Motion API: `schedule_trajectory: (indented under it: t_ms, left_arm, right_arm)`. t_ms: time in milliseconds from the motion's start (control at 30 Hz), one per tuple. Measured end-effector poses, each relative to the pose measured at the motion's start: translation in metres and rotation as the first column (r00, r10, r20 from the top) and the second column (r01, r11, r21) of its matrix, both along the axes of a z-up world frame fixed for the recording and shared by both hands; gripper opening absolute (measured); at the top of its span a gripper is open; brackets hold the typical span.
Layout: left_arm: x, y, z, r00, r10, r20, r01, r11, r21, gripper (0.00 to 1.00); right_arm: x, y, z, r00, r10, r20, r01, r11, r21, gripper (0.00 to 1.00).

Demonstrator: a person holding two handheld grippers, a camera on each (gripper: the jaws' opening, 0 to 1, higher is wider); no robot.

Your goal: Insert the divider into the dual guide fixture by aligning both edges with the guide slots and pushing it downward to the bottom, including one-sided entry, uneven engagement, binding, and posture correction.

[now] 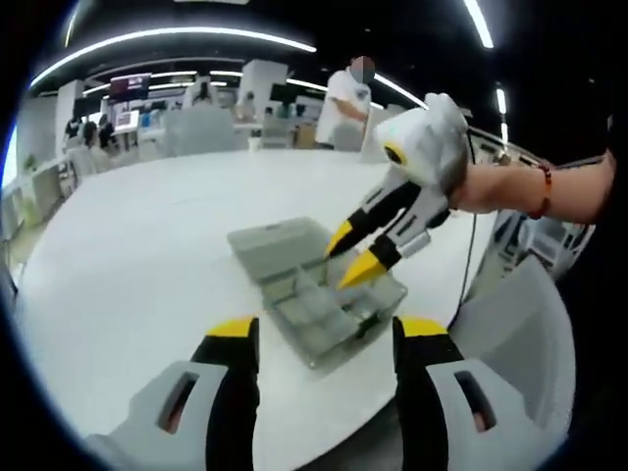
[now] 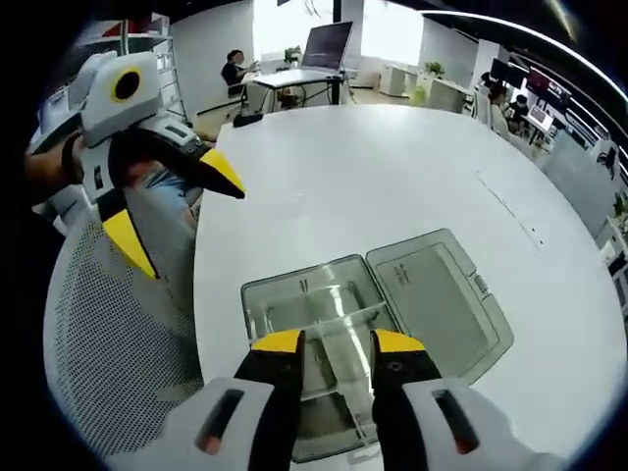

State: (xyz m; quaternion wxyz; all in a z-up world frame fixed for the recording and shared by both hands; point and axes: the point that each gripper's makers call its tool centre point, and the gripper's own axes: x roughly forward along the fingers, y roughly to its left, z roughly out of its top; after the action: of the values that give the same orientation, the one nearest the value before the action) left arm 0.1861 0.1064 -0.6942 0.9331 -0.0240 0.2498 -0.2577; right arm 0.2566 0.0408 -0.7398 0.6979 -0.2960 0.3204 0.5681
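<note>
A clear grey box, the guide fixture (image 2: 285, 299), lies on the white table (image 2: 392, 167) with its lid (image 2: 437, 294) folded open beside it. My right gripper (image 2: 339, 345) hangs over the box, shut on a clear divider (image 2: 343, 361) that reaches down into the box; how deep it sits I cannot tell. From the left gripper view the right gripper (image 1: 348, 255) comes in from the right, its yellow tips over the fixture (image 1: 324, 319) and its lid (image 1: 278, 238). My left gripper (image 1: 329, 334) stands open just before the box, holding nothing, and appears as the left gripper (image 2: 177, 206) at the table's edge.
The fixture sits close to the round table's edge (image 1: 324, 412). A grey mesh chair (image 2: 108, 334) stands against that edge, beside the chair (image 1: 520, 324). A person's arm (image 1: 530, 186) holds the right gripper. People and desks (image 2: 294, 69) stand far behind.
</note>
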Motion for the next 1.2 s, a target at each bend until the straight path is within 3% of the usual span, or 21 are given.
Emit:
schedule_trajectory:
  t_ms: [333, 633, 767, 833, 1200]
  left_arm:
    - [-0.011, -0.005, 0.001, 1.000, 0.004, -0.003, -0.004, 1.000, -0.004, 0.54]
    - [-0.017, 0.000, 0.004, 1.000, 0.006, -0.010, -0.006, 1.000, 0.023, 0.54]
    - [-0.020, 0.004, 0.006, 1.000, 0.015, -0.010, -0.015, 0.999, 0.030, 0.54]
    - [-0.020, 0.005, 0.006, 1.000, 0.021, -0.009, -0.020, 0.999, 0.036, 0.54]
    - [-0.012, 0.027, -0.002, 0.992, 0.124, -0.039, -0.121, 0.990, 0.076, 0.56]
  right_arm:
    - [-0.014, -0.004, 0.030, 0.997, -0.061, 0.037, 0.057, 0.993, 0.106, 0.23]
    - [-0.032, -0.016, 0.040, 0.992, -0.125, 0.032, 0.118, 0.980, 0.160, 0.26]
    - [-0.036, -0.019, 0.046, 0.986, -0.156, 0.053, 0.143, 0.971, 0.192, 0.33]
    - [-0.039, -0.019, 0.047, 0.986, -0.163, 0.035, 0.153, 0.966, 0.207, 0.33]
    - [-0.042, -0.022, 0.052, 0.980, -0.196, 0.020, 0.184, 0.947, 0.263, 0.34]
